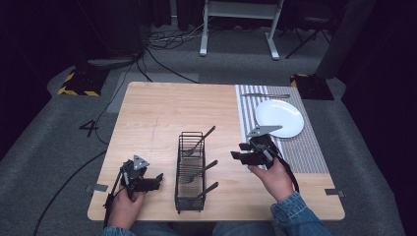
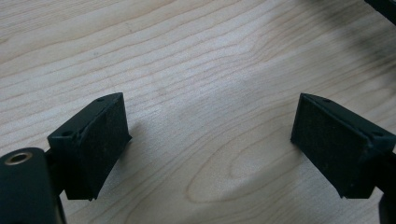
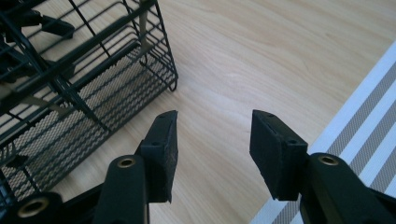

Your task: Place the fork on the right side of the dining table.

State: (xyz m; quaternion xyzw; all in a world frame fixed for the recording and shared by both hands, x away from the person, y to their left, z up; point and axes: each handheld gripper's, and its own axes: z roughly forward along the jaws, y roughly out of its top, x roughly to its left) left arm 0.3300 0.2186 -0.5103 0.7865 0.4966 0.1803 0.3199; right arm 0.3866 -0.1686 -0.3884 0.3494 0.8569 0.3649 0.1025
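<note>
**Cutlery rack with three forks, both tools empty**

Right tool [image 1: 239, 156]: jaws moderately apart, nothing between them, held low over the worktop [image 1: 162, 108] between the rack and the striped mat [image 1: 314, 157], pointing at the rack. In the right gripper view [image 3: 212, 140] bare wood lies between the pads, with the rack's corner just beyond them.

Left tool [image 1: 156, 181]: jaws wide apart, nothing held, near the front left corner of the worktop. The left gripper view [image 2: 208, 140] shows plain wood between the pads.

Wire rack [image 1: 191, 172]: black, upright, at the middle of the front edge, between the two tools. Judged light and stiff, and liable to slide if nudged.

Forks [image 1: 199, 142]: three, leaning in the rack with handles sticking out towards the right. Judged rigid metal, thin and smooth, so likely to slip or pivot in the pads. Best hold is probably across the flat of a free handle, well clear of the wire.

Plate [image 1: 279, 118]: white, on the mat near the back right corner. Likely breakable.

A further piece of cutlery [image 1: 265, 95] lies at the mat's back edge; which kind cannot be told.
</note>
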